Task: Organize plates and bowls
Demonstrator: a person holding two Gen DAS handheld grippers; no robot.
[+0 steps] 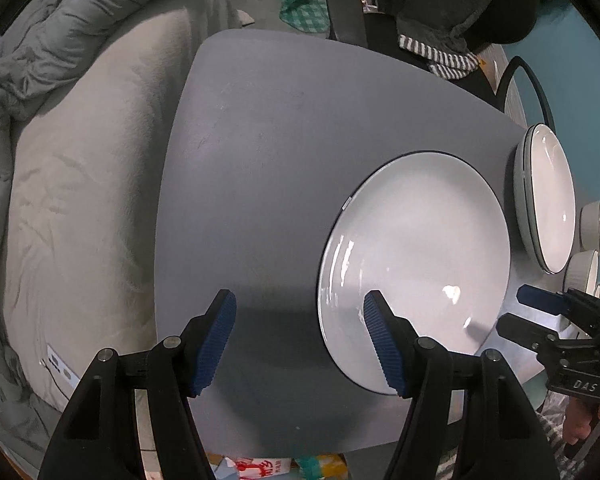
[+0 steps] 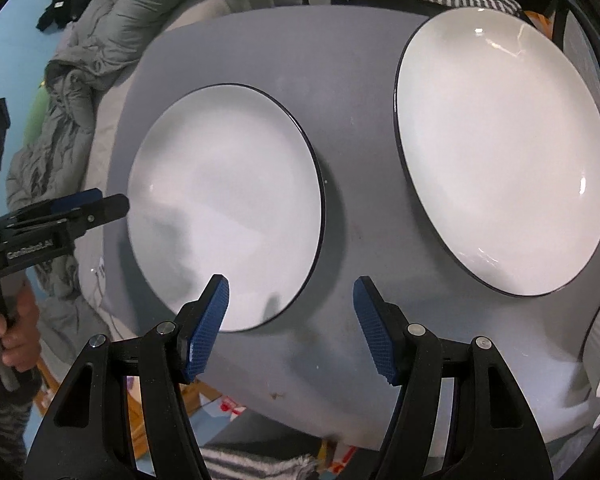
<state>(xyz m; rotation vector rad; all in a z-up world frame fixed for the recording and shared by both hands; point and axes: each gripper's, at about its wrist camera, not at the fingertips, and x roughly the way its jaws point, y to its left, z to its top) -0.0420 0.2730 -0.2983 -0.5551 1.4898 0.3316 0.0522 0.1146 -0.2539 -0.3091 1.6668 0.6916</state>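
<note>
A round white ceramic plate with a thin dark rim [image 1: 416,264] lay flat, face up, on the grey tabletop [image 1: 259,160], its round shape giving no long axis. The left gripper [image 1: 300,340] straddled its left edge and the right gripper [image 2: 291,328] its near right edge, both released and holding nothing. A second white plate [image 2: 500,152] lay flat to its right, apart from it.

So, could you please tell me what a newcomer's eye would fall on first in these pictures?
Two large white plates with dark rims stand out on the grey table: the near plate and the far plate, lying apart. In front, the left gripper and the right gripper hover with open blue-padded jaws, each straddling an opposite edge of the near plate. Ribbed white bowls sit at the table's right edge.
</note>
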